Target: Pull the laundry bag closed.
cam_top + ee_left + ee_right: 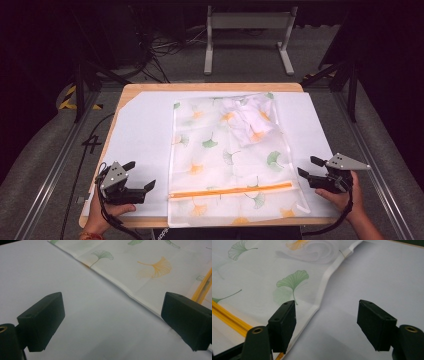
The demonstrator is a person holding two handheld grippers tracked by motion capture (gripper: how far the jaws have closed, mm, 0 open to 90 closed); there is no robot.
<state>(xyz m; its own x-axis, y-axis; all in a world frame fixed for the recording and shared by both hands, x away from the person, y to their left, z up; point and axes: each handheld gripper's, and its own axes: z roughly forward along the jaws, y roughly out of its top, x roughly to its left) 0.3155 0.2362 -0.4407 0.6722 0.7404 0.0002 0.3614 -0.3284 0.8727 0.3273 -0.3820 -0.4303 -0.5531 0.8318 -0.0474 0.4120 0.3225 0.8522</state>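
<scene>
1. Mesh laundry bag (225, 160), translucent with ginkgo-leaf print and an orange zipper (232, 190), is laid flat mid-table on a white sheet (140, 135); crumpled white cloth (250, 120) is seen inside.
2. Left gripper (142, 176) and right gripper (306, 167) are held beside it, jaws wide, empty.

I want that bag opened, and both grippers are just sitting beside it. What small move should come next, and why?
Probably bring the left gripper in to the mesh bag at the near end of the orange zipper. Both it and the right gripper are open and empty, clear of the bag, and the zipper looks closed.
</scene>
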